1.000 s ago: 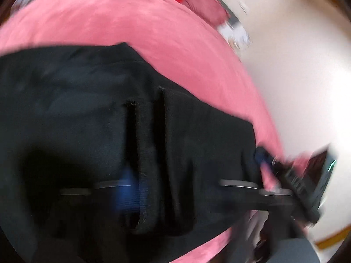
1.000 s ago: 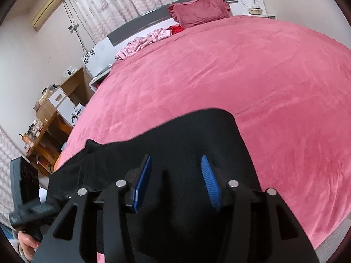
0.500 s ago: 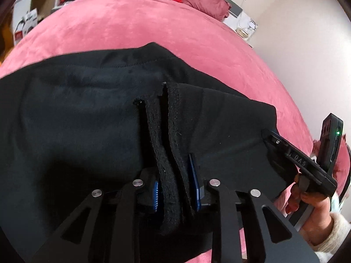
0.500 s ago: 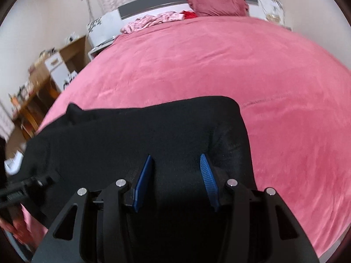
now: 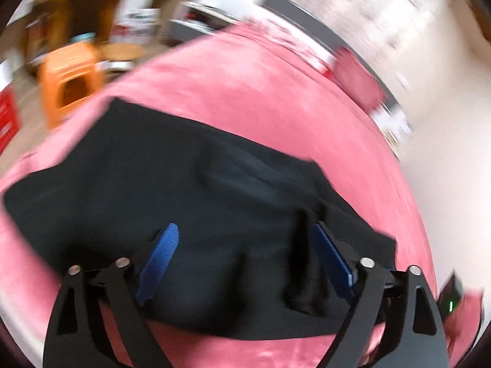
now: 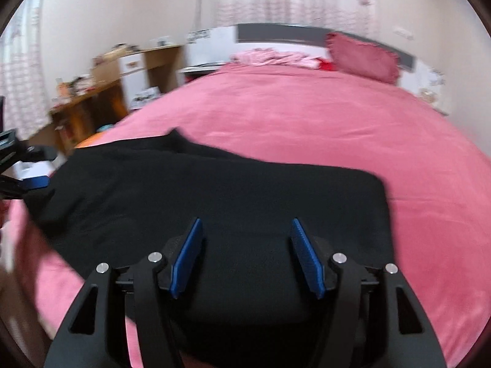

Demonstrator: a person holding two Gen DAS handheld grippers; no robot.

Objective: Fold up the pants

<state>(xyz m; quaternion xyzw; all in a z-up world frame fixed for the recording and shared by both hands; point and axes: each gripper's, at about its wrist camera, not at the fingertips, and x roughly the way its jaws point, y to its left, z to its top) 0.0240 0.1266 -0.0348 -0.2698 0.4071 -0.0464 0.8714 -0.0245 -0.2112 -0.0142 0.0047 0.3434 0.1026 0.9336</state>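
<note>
Wide bare stretch of pink bedspread (image 6: 322, 116) is seen beyond and right of the black pants (image 6: 214, 190); open passage there. Far end is blocked by a pillow (image 6: 363, 56) and a heap of pink clothes (image 6: 270, 58) against the headboard (image 6: 276, 32). Left edge is crowded by a wooden desk (image 6: 89, 107) and an orange stool (image 5: 72, 76) close beside the bed.

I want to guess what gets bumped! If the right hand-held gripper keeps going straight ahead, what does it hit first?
Most likely the black pants, spread right beyond the open right hand-held gripper. Past them lies only the pink bedspread; depth is hard to judge.
</note>
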